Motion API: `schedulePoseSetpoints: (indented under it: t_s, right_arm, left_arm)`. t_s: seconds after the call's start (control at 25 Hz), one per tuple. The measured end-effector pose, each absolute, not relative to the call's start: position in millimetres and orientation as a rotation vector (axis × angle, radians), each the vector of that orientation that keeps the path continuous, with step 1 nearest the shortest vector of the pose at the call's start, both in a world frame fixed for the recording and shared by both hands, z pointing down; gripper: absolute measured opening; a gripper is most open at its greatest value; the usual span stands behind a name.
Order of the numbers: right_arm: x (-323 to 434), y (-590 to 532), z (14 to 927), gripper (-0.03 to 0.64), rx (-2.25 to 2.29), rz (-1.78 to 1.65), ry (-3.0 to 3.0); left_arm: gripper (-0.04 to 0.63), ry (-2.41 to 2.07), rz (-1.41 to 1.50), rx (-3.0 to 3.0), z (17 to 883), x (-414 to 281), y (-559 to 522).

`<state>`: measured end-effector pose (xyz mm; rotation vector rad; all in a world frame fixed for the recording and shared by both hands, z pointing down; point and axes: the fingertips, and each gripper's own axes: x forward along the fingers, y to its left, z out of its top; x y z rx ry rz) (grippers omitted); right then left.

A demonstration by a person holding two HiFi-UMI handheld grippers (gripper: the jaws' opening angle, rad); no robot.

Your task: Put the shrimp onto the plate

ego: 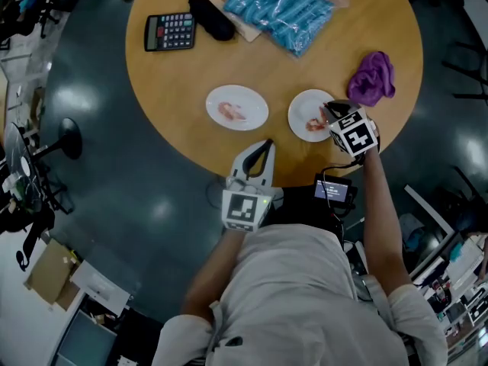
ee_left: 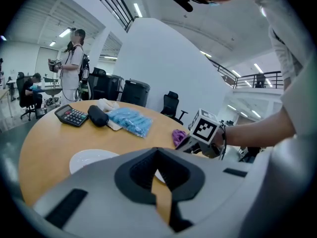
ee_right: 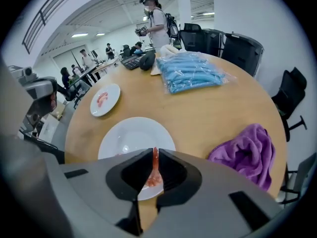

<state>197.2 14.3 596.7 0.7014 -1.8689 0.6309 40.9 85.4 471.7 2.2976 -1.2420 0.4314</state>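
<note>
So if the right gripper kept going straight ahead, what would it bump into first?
Probably the white plate: the right gripper, shut on a shrimp, points down at it, so the shrimp would touch first. How far above it hangs is hard to tell.

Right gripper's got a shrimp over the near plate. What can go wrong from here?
1. The right gripper pinches the shrimp by a thin section, so it may slip out or tear.
2. The shrimp sits over the near rim of the white plate; released here, it might land on the rim or on the table.
</note>
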Motion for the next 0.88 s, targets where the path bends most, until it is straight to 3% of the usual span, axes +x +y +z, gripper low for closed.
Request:
schedulePoseSetpoints:
  t_s: [0.64,0.88]
  right_arm:
    - [202,8,554,0.046,0.778,0.630,-1.903]
    - [114,21,535,0.041,0.640,0.526,-2.045]
  left_arm:
    - [0.008,-1.264,0.392,2.276,472,19,82]
    - [0.008,-1.346,0.353,2.215,473,-16,79]
